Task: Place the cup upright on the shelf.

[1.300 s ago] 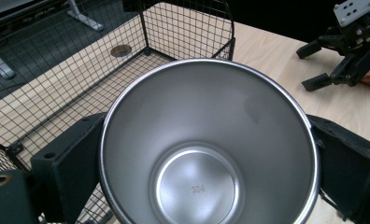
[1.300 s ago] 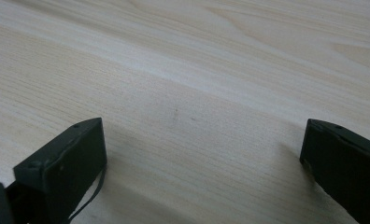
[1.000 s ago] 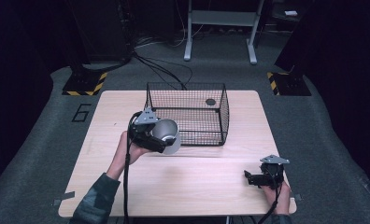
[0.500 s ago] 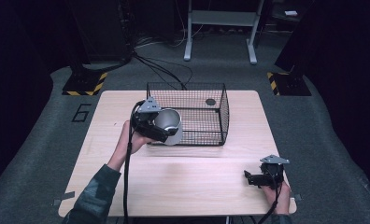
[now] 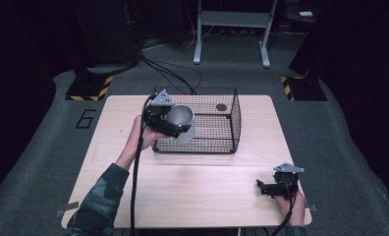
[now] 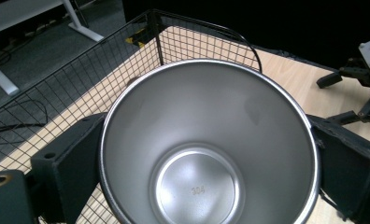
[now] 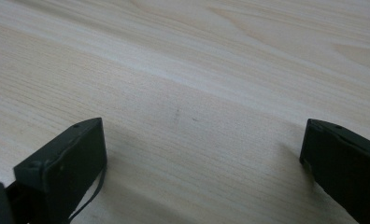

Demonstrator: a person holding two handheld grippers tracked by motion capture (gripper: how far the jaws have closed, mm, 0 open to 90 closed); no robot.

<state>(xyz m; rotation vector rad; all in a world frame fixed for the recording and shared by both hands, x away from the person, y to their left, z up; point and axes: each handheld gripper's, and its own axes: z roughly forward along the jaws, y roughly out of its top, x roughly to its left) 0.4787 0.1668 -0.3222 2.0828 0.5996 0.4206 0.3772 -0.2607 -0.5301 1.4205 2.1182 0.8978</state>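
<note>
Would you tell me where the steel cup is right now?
In the high view, the steel cup is clamped in the left claw, held at the wire basket's left end.

High view above looking down on the table (image 5: 182,187), left claw view close over the basket (image 6: 80,88), right claw view skimming the tabletop

Steel cup (image 5: 181,123) held — over wire basket (image 5: 217,123)

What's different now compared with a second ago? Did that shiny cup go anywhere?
Yes. The left gripper, shut on the steel cup throughout, carried it away from the person, from in front of the wire basket up to its near left edge; the cup now overlaps the basket's near wall. Nothing was picked up or released. The right gripper stayed open, resting at the table's near right corner, and the basket did not move.
</note>
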